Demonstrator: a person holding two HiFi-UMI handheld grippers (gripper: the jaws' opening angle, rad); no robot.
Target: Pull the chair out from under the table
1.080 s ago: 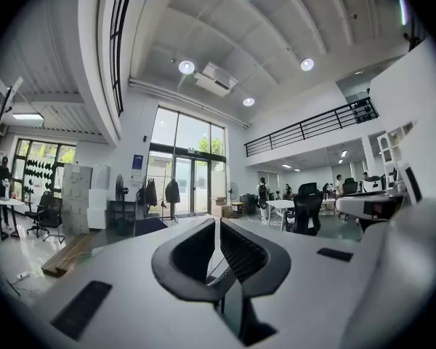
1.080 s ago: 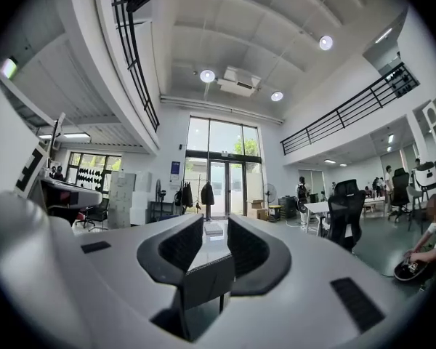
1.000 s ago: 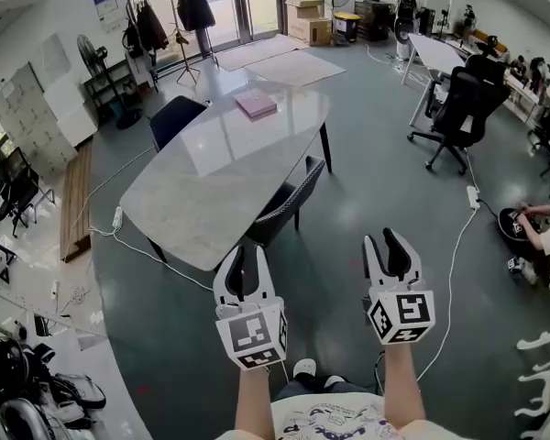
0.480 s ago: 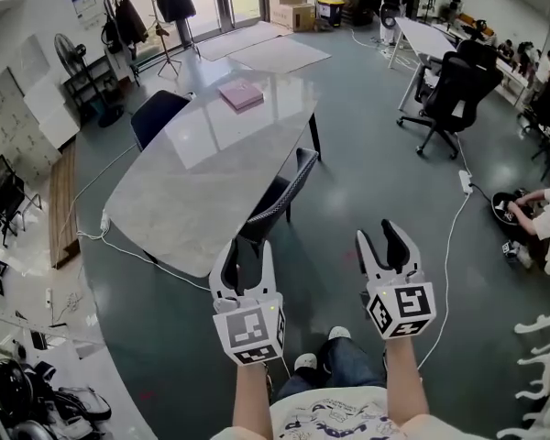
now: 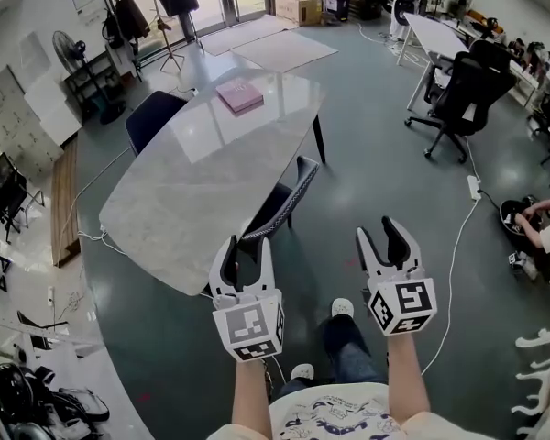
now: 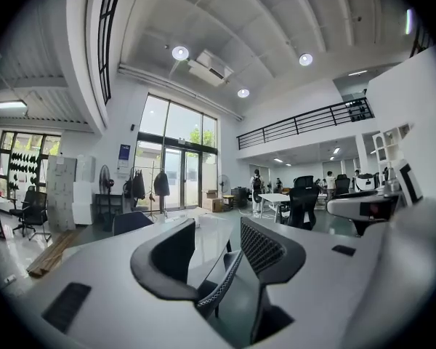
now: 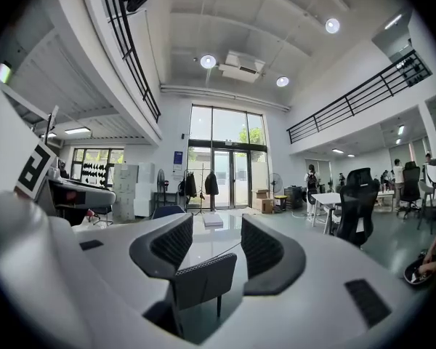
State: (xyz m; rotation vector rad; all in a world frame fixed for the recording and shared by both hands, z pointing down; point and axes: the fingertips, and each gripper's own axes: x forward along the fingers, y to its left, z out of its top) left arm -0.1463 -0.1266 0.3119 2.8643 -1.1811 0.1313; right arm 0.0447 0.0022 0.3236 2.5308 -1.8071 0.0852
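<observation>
The dark chair [image 5: 281,205] is tucked under the right long side of the pale marble table [image 5: 192,191], with its mesh back toward me. Both grippers are held level in front of me, short of the chair and touching nothing. My left gripper [image 5: 246,257] is open and hangs near the table's near end. In the left gripper view the chair [image 6: 221,286] shows in the gap of that gripper [image 6: 218,254]. My right gripper [image 5: 383,242] is open over bare floor to the chair's right. The chair back [image 7: 202,278] sits between and beyond the jaws of the right gripper [image 7: 219,251].
A blue chair [image 5: 160,117] stands at the table's far side, and a pink book [image 5: 239,96] lies on the tabletop. A black office chair [image 5: 463,85] and a white desk [image 5: 440,39] are at the right. A cable [image 5: 447,278] runs across the floor. A person [image 5: 543,232] sits low at the right edge.
Both grippers have moved forward toward the table and chair, which now sit nearer in view. The left gripper's jaws stand wider than a second ago.
</observation>
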